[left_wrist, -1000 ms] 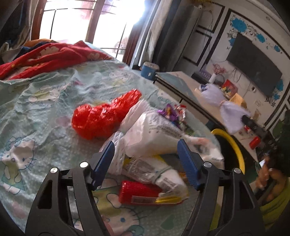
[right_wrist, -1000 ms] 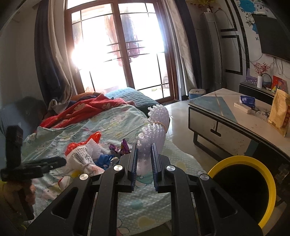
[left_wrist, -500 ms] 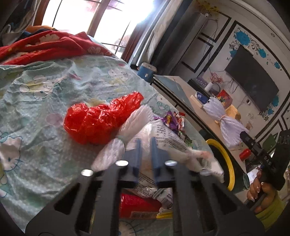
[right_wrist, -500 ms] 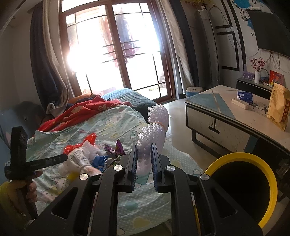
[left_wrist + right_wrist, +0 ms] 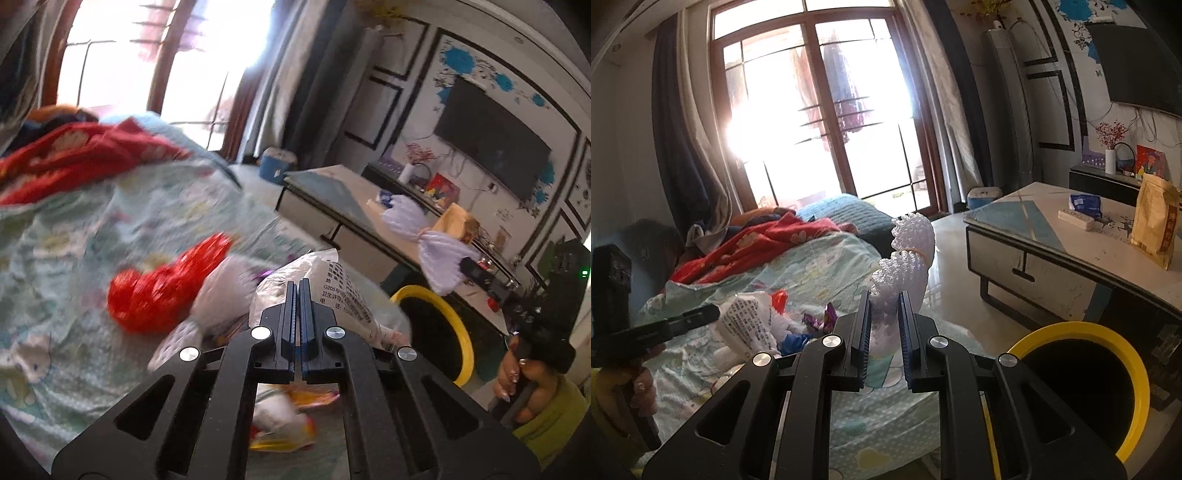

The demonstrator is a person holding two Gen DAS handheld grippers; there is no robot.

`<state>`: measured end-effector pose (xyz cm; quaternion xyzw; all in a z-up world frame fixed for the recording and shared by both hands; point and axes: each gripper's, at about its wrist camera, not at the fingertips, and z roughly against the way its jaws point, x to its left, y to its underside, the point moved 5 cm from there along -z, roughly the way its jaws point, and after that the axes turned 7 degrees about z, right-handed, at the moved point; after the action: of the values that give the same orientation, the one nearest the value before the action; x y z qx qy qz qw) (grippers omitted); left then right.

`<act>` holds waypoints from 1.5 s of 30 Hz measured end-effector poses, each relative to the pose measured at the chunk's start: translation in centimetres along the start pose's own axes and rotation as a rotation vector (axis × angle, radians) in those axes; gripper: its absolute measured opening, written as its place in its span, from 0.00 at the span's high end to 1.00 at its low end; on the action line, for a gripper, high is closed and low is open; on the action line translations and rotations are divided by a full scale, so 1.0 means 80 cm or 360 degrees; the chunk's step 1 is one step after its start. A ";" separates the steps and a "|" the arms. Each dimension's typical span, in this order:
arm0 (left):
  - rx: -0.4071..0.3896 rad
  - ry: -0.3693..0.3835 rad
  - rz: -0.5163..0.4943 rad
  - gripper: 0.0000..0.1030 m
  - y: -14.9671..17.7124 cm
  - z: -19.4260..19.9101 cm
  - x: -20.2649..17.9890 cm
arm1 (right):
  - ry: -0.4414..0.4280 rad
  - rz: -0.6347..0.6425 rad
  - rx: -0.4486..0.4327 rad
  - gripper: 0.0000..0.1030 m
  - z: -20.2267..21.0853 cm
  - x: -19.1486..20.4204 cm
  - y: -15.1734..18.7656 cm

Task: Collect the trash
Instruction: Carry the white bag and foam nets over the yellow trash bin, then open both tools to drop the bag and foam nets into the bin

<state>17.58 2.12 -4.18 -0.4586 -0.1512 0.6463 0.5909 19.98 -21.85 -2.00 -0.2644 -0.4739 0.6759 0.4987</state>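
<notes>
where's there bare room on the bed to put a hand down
Free: the sheet between the red blanket and the red bag. Crowded: the wrapper pile behind the left gripper, which pinches the printed white bag. The right gripper holds white foam netting.

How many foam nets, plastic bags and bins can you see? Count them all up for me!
Foam nets: 2, one held, one on the bed
Plastic bags: 2, red and white printed
Bin: 1
Total: 5
</notes>
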 end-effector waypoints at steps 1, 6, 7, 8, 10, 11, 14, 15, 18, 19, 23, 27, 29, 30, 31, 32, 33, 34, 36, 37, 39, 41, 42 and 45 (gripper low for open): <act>-0.0011 0.0009 -0.0018 1.00 -0.003 0.002 -0.008 | 0.0006 -0.0008 -0.0011 0.86 0.004 -0.005 -0.002; -0.0054 0.0048 -0.0132 1.00 -0.017 0.004 -0.055 | 0.0042 -0.0048 -0.0052 0.86 0.017 -0.025 -0.009; -0.0059 0.0048 -0.0156 1.00 -0.019 0.002 -0.064 | 0.0052 -0.0056 -0.0062 0.86 0.020 -0.030 -0.010; -0.0061 0.0049 -0.0173 1.00 -0.020 0.000 -0.069 | 0.0062 -0.0063 -0.0069 0.86 0.023 -0.033 -0.011; -0.0057 0.0049 -0.0220 1.00 -0.021 -0.007 -0.085 | 0.0080 -0.0087 -0.0080 0.86 0.028 -0.044 -0.013; -0.0056 0.0049 -0.0238 1.00 -0.020 -0.009 -0.092 | 0.0094 -0.0103 -0.0083 0.86 0.031 -0.052 -0.013; -0.0041 0.0050 -0.0302 1.00 -0.016 -0.023 -0.113 | 0.0142 -0.0142 -0.0085 0.86 0.037 -0.072 -0.012; -0.0030 0.0054 -0.0317 1.00 -0.014 -0.028 -0.119 | 0.0161 -0.0157 -0.0080 0.86 0.040 -0.079 -0.010; 0.0012 0.0080 -0.0353 1.00 -0.005 -0.048 -0.137 | 0.0210 -0.0193 -0.0055 0.86 0.044 -0.097 -0.001; 0.0027 0.0086 -0.0367 1.00 -0.002 -0.056 -0.144 | 0.0230 -0.0208 -0.0044 0.86 0.046 -0.104 0.003; 0.0074 0.0097 -0.0422 1.00 0.012 -0.081 -0.170 | 0.0293 -0.0244 0.0000 0.86 0.054 -0.127 0.022; 0.0110 0.0103 -0.0469 1.00 0.024 -0.105 -0.193 | 0.0333 -0.0271 0.0055 0.86 0.062 -0.146 0.043; 0.0127 0.0109 -0.0490 1.00 0.030 -0.117 -0.205 | 0.0345 -0.0283 0.0082 0.86 0.063 -0.154 0.051; 0.0135 0.0111 -0.0501 1.00 0.033 -0.122 -0.209 | 0.0353 -0.0292 0.0093 0.86 0.064 -0.157 0.055; 0.0142 0.0112 -0.0511 1.00 0.036 -0.127 -0.213 | 0.0360 -0.0308 0.0109 0.86 0.065 -0.163 0.062; 0.0150 0.0110 -0.0526 1.00 0.040 -0.134 -0.219 | 0.0365 -0.0319 0.0122 0.86 0.067 -0.168 0.067; 0.0156 0.0110 -0.0535 1.00 0.043 -0.138 -0.223 | 0.0371 -0.0332 0.0135 0.86 0.068 -0.172 0.072; 0.0168 0.0108 -0.0545 1.00 0.047 -0.146 -0.228 | 0.0377 -0.0349 0.0150 0.86 0.069 -0.177 0.079; 0.0185 0.0103 -0.0558 1.00 0.053 -0.156 -0.234 | 0.0386 -0.0379 0.0184 0.86 0.072 -0.187 0.090; 0.0197 0.0101 -0.0565 1.00 0.057 -0.162 -0.238 | 0.0389 -0.0391 0.0196 0.86 0.072 -0.192 0.093; 0.0213 0.0099 -0.0571 1.00 0.064 -0.169 -0.244 | 0.0400 -0.0418 0.0226 0.86 0.074 -0.199 0.106; 0.0234 0.0099 -0.0584 1.00 0.071 -0.179 -0.251 | 0.0401 -0.0461 0.0269 0.86 0.075 -0.205 0.121; 0.0243 0.0098 -0.0592 1.00 0.075 -0.182 -0.253 | 0.0402 -0.0473 0.0281 0.86 0.074 -0.207 0.125; 0.0278 0.0101 -0.0625 1.00 0.086 -0.196 -0.263 | 0.0405 -0.0529 0.0323 0.86 0.076 -0.215 0.141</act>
<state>22.86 -24.06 -8.92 -0.3876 -0.1622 0.5146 0.7474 16.34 -40.63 -11.68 -0.2144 -0.3738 0.5897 0.6830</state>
